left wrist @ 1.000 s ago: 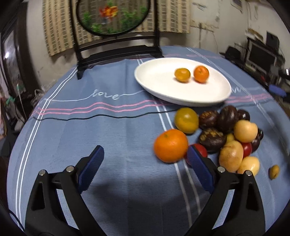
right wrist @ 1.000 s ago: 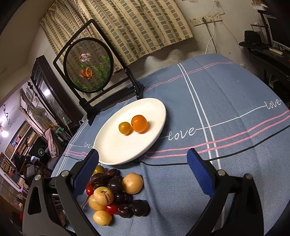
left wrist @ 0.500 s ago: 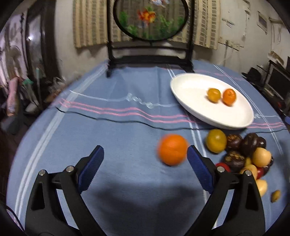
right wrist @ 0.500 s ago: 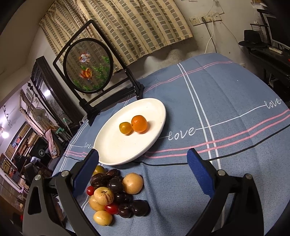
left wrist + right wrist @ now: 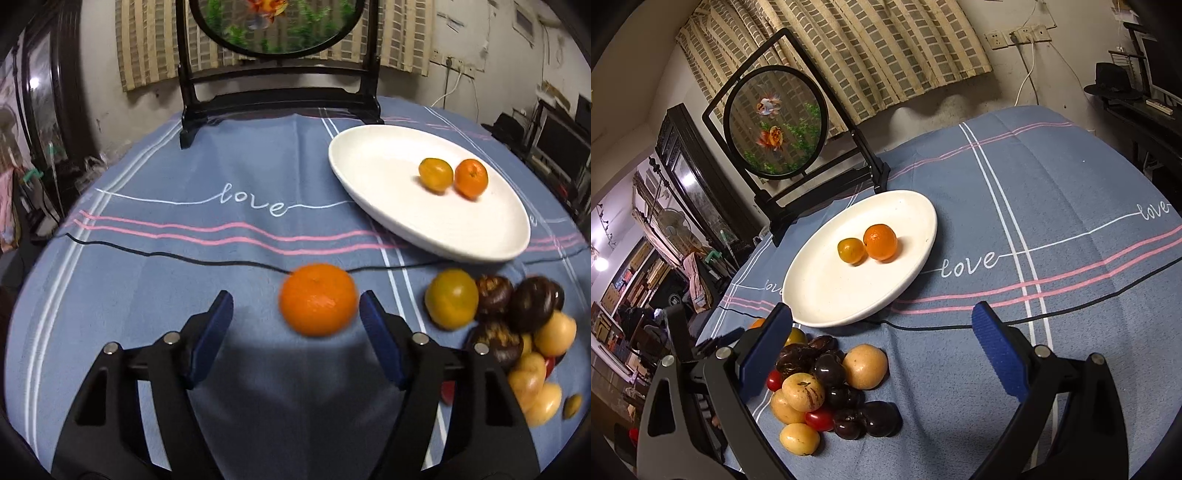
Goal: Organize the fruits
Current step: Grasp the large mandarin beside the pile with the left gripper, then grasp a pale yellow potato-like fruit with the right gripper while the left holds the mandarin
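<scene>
A big orange tangerine [image 5: 318, 298] lies on the blue tablecloth, between the blue pads of my left gripper [image 5: 295, 314], against the right pad; the jaws are open around it. A white oval plate [image 5: 424, 221] holds a yellow-green fruit [image 5: 436, 174] and a small orange [image 5: 471, 178]. A pile of fruit [image 5: 509, 325] lies right of the left gripper. My right gripper [image 5: 882, 339] is open and empty above the cloth, with the pile [image 5: 827, 384] near its left finger and the plate [image 5: 820, 288] beyond.
A black-framed round goldfish screen [image 5: 277, 99] stands at the table's far edge behind the plate. A black cable [image 5: 147, 253] runs across the cloth. A small yellow fruit [image 5: 572, 406] lies apart at the right.
The left gripper has swung left and moved in so the tangerine now sits between its pads, and its jaws have narrowed. The right gripper has hardly moved.
</scene>
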The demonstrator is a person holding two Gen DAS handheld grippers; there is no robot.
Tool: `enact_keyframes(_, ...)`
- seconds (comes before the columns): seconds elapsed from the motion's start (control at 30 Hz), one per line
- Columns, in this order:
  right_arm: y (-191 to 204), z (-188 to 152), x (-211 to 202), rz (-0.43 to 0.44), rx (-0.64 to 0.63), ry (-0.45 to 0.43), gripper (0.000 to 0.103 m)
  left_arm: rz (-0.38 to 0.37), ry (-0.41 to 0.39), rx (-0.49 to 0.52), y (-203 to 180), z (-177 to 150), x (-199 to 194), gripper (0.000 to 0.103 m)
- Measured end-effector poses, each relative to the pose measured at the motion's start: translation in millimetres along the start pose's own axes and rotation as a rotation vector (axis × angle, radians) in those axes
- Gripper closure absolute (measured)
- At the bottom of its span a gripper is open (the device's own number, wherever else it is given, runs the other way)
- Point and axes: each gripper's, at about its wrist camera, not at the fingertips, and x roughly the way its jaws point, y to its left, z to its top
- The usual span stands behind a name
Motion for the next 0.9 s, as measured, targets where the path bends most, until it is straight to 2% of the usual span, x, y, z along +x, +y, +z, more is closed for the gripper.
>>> enact_keyframes(0.07, 1.4, -0.2, 1.1, -0.002, -0.008, 0.003, 0.005, -0.001, 0.021, 0.002, -1.8, 0.0, 6.1, 0.033)
enact_keyframes(0.2, 3.2, -0.7, 2.0, -0.006, -0.018, 0.004, 0.005, -0.069, 0.037, 0.016, -7.7, -1.1, 8.5, 0.058)
enact_keyframes(0.3, 7.2, -2.7, 4.5, -0.006, -0.036, 0.009, 0.005, -0.054, 0.028, 0.035, -11.1, -1.4, 9.0, 0.058)
enact_keyframes(0.43, 18.2, -8.7, 11.6, 0.003, -0.086, 0.037, 0.005, -0.075, 0.028, 0.016, -7.7, 2.0, 13.2, 0.057)
enact_keyframes(0.53, 30.2, -16.6, 17.1, 0.002, -0.146, 0.056, 0.005, -0.095, 0.062, 0.007, -7.0, 4.0, 21.5, 0.054)
enact_keyframes(0.73, 57.6, -37.0, 30.0, 0.013, -0.276, 0.115, 0.005, -0.079, 0.054, 0.028, -11.6, 2.9, 20.4, 0.058)
enact_keyframes(0.77, 61.4, -40.5, 31.6, 0.014, -0.296, 0.124, 0.007, -0.079, 0.053, 0.028, -11.6, 2.7, 20.2, 0.058)
enact_keyframes(0.9, 79.6, -56.3, 36.6, 0.017, -0.385, 0.157, 0.025, -0.078, 0.053, 0.032, -12.0, 2.6, 20.0, 0.058)
